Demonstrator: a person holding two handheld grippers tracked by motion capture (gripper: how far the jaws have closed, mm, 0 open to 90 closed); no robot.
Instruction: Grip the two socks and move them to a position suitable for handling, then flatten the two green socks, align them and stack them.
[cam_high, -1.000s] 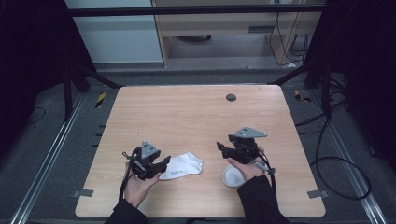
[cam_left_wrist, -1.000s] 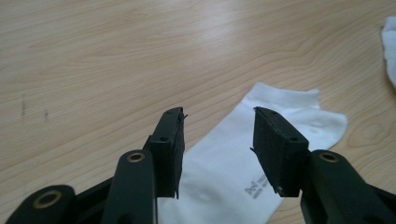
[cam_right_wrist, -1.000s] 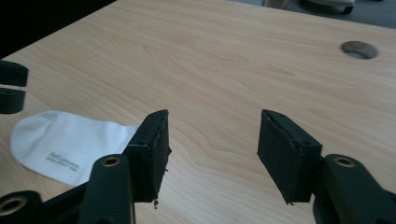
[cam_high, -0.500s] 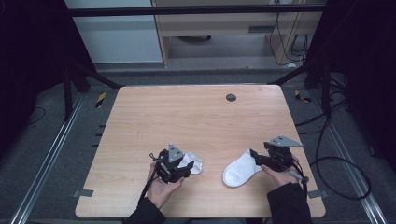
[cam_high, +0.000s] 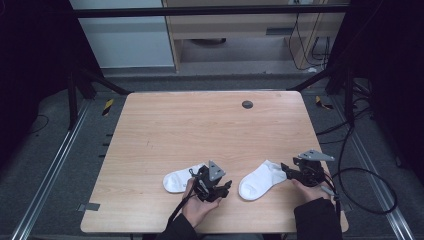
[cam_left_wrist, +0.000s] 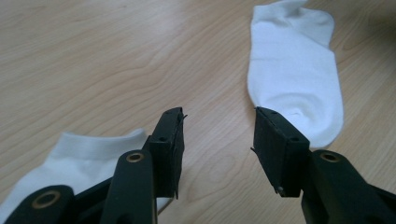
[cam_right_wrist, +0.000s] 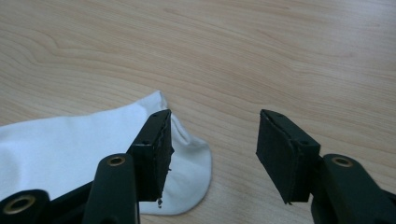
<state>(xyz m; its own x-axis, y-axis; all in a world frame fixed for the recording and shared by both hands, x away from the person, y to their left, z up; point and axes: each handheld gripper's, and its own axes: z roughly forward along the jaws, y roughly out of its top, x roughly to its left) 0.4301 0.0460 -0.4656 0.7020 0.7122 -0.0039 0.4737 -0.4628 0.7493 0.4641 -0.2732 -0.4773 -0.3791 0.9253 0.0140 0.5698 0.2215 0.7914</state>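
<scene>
Two white socks lie flat near the table's front edge. The left sock (cam_high: 179, 181) is beside my left gripper (cam_high: 227, 187), which is open with bare wood between its jaws. In the left gripper view that sock (cam_left_wrist: 84, 156) lies under the left jaw of the gripper (cam_left_wrist: 217, 140), and the other sock (cam_left_wrist: 295, 70) stretches away at the upper right. My right gripper (cam_high: 286, 170) is at the cuff end of the right sock (cam_high: 259, 181). Its jaws have just been closing, but the right gripper (cam_right_wrist: 212, 147) is still open over wood with nothing between them, and the sock (cam_right_wrist: 70, 149) lies beside its left jaw.
The wooden table (cam_high: 200, 130) has a small dark round hole (cam_high: 247, 104) near its back edge. A cable (cam_high: 360, 172) loops off the right edge. Metal frame bars and dark floor surround the table.
Both hands moved right and toward the front edge. The left gripper passed its sock, which now lies to its left. The right sock now lies stretched flat, with the right gripper at its cuff end.
</scene>
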